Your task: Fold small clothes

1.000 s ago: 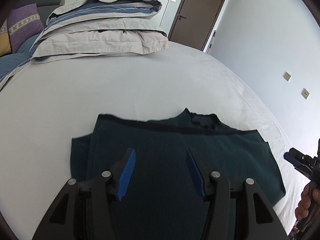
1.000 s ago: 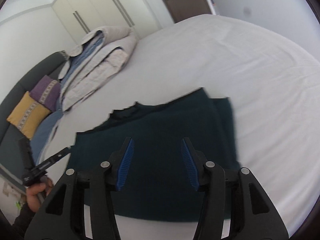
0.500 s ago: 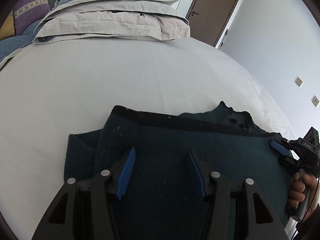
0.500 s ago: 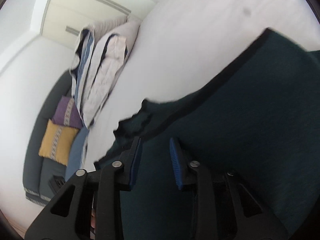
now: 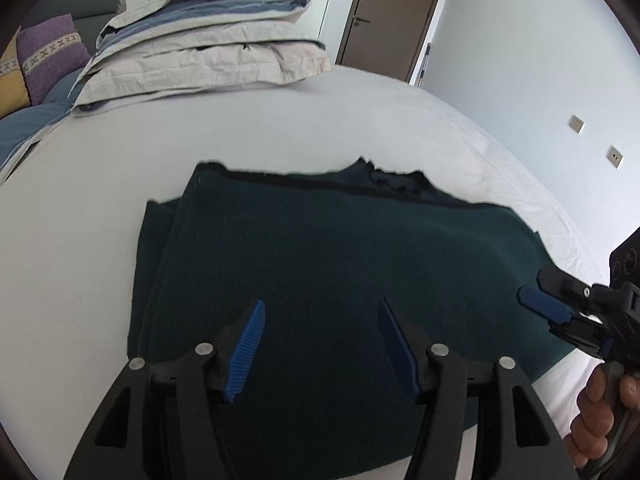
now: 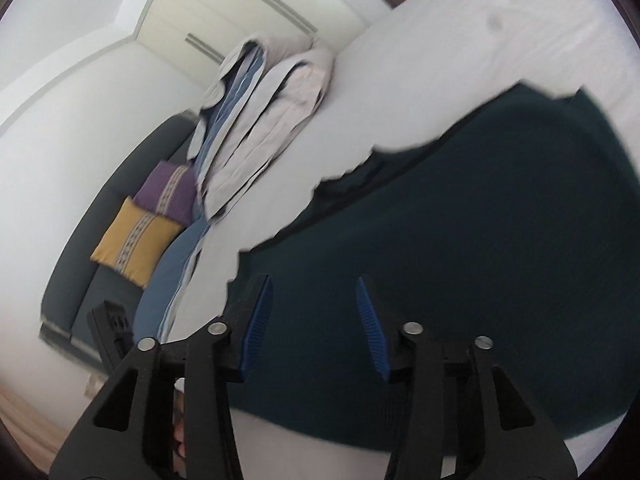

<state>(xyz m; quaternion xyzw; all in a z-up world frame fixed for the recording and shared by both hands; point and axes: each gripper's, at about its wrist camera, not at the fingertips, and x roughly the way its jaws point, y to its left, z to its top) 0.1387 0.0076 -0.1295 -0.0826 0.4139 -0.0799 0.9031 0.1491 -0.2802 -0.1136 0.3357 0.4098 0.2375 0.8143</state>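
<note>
White bed sheet [image 5: 100,240] covers the mattress; folded bedding [image 5: 208,48] sits at the far left. Dark green garment [image 5: 340,272] lies flat near centre, partly folded, black-trimmed edge on the far side. Left gripper [image 5: 322,336] hovers above it, jaws spread, empty. Right gripper [image 6: 314,320] likewise spread and empty, over the garment's right part.

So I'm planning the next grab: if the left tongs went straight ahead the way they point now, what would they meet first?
Most likely the dark green garment on the white bed; the open left tongs point at its middle, though depth is unclear.
</note>
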